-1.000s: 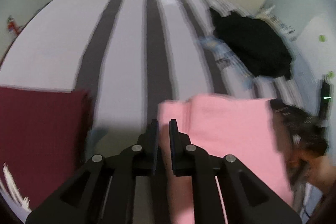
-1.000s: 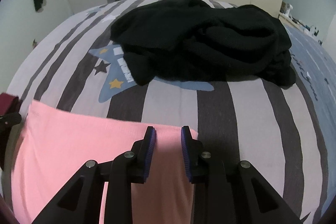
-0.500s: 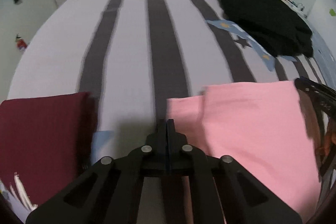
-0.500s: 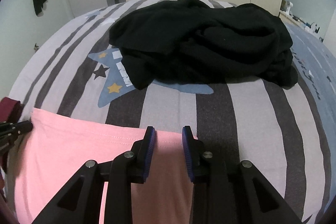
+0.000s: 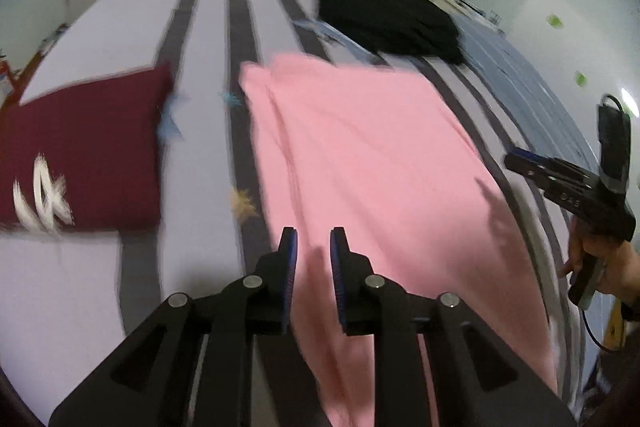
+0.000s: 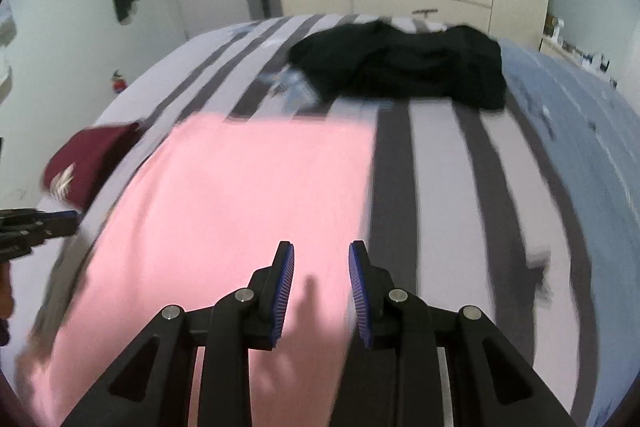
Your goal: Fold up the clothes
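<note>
Two sets of tongs hung over a striped bed as a clothes-folding job went on.

Left wrist view: the left tongs stood over the near edge of a pink garment spread flat on the bedding, their jaws opening, with pink cloth showing in the gap but no pad pressing on it. A folded maroon garment with white lettering lay apart to one side, and a heap of black clothing sat further up the bed. At the picture's edge the right tongs appeared in a person's hand.

Right wrist view: the right tongs were parted and empty above the same pink garment, close to its right-hand edge. The black clothing lay beyond, clear of the pink cloth, and the left tongs showed at the frame's side.

Judging by this, the pink garment lay loose on the bed with neither pair gripping. The risk ahead was a slack or single-layer pinch: thin fabric could slip from the pads, or one corner could lag, leaving a crooked fold. Motion blur suggested quick hands, which could drag the cloth out of square.
</note>
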The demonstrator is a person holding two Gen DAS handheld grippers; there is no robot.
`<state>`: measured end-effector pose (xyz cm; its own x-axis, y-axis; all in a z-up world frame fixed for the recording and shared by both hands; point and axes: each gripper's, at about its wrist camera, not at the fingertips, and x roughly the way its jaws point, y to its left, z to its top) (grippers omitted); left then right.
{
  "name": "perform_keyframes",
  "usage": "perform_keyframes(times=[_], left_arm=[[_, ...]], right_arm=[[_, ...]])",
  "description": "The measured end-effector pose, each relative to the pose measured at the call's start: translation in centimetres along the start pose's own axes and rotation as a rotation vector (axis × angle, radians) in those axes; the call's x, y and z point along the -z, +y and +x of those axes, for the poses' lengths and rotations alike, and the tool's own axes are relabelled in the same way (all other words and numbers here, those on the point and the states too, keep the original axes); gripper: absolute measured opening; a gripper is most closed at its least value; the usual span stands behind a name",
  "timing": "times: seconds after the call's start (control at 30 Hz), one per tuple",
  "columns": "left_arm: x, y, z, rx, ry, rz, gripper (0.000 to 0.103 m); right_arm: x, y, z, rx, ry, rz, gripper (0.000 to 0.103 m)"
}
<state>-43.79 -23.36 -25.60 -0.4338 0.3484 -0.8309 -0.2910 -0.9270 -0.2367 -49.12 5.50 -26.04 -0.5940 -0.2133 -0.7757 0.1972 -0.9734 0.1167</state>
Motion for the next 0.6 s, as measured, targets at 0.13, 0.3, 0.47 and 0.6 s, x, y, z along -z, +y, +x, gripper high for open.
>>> perform_keyframes(times=[0.13,0.3,0.47,0.6], left_arm=[[5.7,-3.1,-1.5,0.043,0.059,0.031,0.014],[10.9,-2.1,-0.3,-0.063,0.135,-0.018,0.017],[13.1,-1.3,-2.0,-0.059,0.103,-0.052,0.019],[14.0,-0.6,-3.2,-0.101,0.104,-0.053,0.019]], right_arm=[[6.4,1.8,-3.1,-0.049,0.075,0.045,0.026],[12.1,3.0,-3.1,-0.037,0.147,0.087,0.026],[13.0,2.6,-2.7,0.001,0.087,0.049,0.023],[13.7,1.7,-4.0,0.027,0.071,0.099,0.023]])
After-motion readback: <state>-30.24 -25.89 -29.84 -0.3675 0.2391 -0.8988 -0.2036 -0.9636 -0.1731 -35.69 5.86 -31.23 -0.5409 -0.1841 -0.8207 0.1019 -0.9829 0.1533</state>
